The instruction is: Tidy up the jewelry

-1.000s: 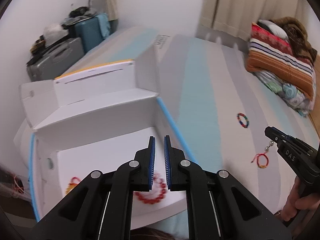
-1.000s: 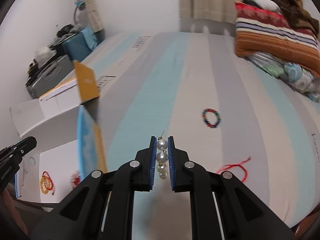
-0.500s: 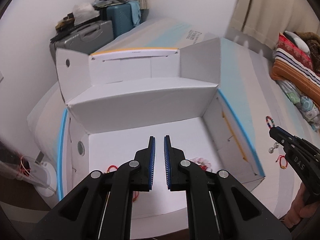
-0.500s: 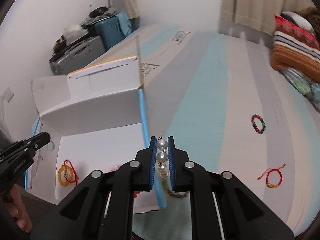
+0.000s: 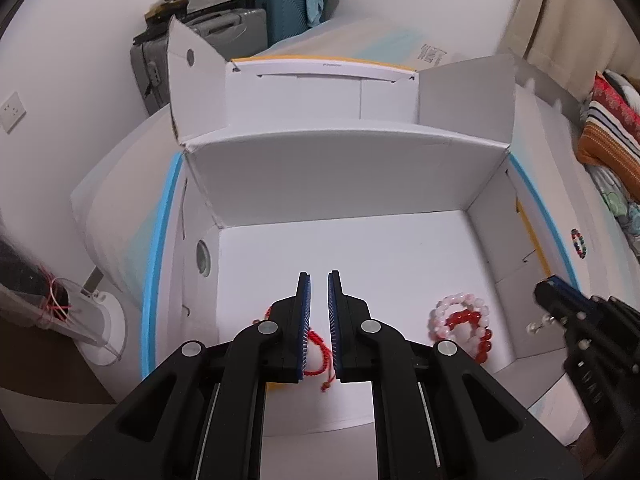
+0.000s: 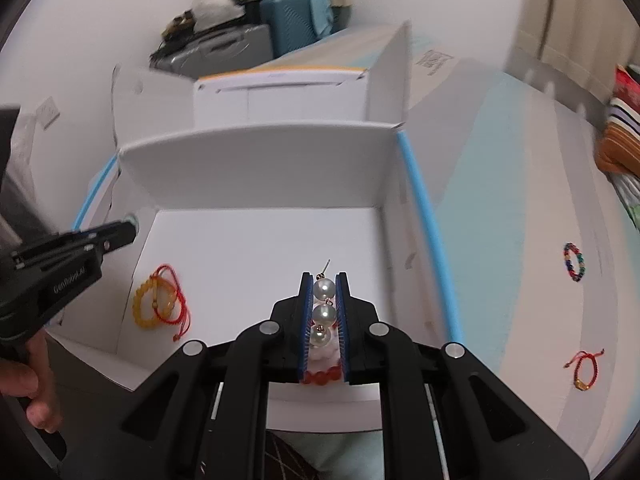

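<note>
Right wrist view: the right gripper [image 6: 323, 312] is clamped on a pearl earring [image 6: 324, 308] above the open white box [image 6: 256, 168] on the bed [image 6: 520, 200]. Left gripper [image 5: 316, 328] hangs over the box too, jaws nearly closed and empty. Inside lie bracelets – yellow beads [image 6: 154, 306] at 9 o'clock, pink and red beads [image 5: 462, 326]. Out on the bed (at 3 o'clock) sit a multicolour bracelet [image 6: 575, 261] and a red cord one [image 6: 585, 369].

White box [image 5: 352, 168] open from above, raised flaps [image 5: 466, 92] behind (bracelets [image 5: 460, 326] cluttering near floor)
</note>
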`<action>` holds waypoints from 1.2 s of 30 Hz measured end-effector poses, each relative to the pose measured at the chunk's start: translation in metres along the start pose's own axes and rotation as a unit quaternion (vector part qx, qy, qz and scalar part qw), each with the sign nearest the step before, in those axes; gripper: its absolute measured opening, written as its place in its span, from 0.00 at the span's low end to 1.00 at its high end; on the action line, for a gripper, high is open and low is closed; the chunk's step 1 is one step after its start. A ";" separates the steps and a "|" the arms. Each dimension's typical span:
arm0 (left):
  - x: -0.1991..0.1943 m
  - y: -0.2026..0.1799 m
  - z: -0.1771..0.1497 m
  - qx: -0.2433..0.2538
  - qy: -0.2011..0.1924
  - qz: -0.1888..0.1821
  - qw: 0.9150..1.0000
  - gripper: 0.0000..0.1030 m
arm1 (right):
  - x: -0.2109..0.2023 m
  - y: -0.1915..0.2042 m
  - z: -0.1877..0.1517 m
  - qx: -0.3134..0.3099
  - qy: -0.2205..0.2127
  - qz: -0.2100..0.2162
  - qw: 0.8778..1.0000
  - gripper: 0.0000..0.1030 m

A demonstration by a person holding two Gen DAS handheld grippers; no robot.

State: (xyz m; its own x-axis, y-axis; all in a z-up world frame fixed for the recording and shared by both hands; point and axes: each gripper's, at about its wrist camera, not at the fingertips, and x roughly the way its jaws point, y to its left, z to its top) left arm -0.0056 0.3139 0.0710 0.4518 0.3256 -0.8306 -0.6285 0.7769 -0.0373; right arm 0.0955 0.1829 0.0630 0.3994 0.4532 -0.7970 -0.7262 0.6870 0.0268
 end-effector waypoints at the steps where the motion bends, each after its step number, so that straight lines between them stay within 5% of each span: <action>1: 0.001 0.002 -0.001 -0.001 0.001 0.001 1.000 0.08 | 0.002 0.004 -0.001 -0.003 0.002 0.001 1.000 0.10; 8: 0.005 0.008 -0.004 -0.004 0.000 0.005 1.000 0.11 | 0.014 0.017 -0.002 -0.015 0.014 -0.001 1.000 0.12; 10: 0.006 0.008 -0.004 -0.003 0.000 0.005 1.000 0.12 | 0.015 0.016 -0.002 -0.014 0.015 -0.002 1.000 0.22; 15: 0.001 0.005 -0.004 0.000 -0.012 0.009 1.000 0.42 | 0.008 0.013 -0.001 -0.011 0.000 -0.009 1.000 0.55; 19: -0.004 0.000 -0.003 0.005 -0.022 0.008 1.000 0.51 | -0.002 0.005 0.001 -0.005 -0.017 -0.012 1.000 0.68; 21: -0.007 -0.004 -0.003 0.009 -0.029 0.012 0.999 0.69 | -0.009 -0.001 0.002 -0.001 -0.026 -0.017 1.000 0.77; 24: -0.012 -0.009 -0.003 0.012 -0.039 0.013 0.999 0.78 | -0.021 -0.016 0.002 0.013 -0.042 -0.024 0.999 0.88; 29: -0.015 -0.020 -0.003 0.015 -0.053 0.009 0.998 0.93 | -0.037 -0.050 -0.001 0.039 -0.063 -0.042 0.996 0.93; 36: -0.019 -0.047 -0.001 0.034 -0.061 -0.003 0.998 0.94 | -0.040 -0.103 -0.013 0.080 -0.057 -0.058 0.993 0.93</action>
State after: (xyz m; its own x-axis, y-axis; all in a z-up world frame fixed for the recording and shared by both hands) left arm 0.0149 0.2705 0.0878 0.5313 0.3801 -0.7571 -0.5832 0.8123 -0.0014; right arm 0.1470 0.0863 0.0840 0.5426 0.4217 -0.7265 -0.5776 0.8152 0.0417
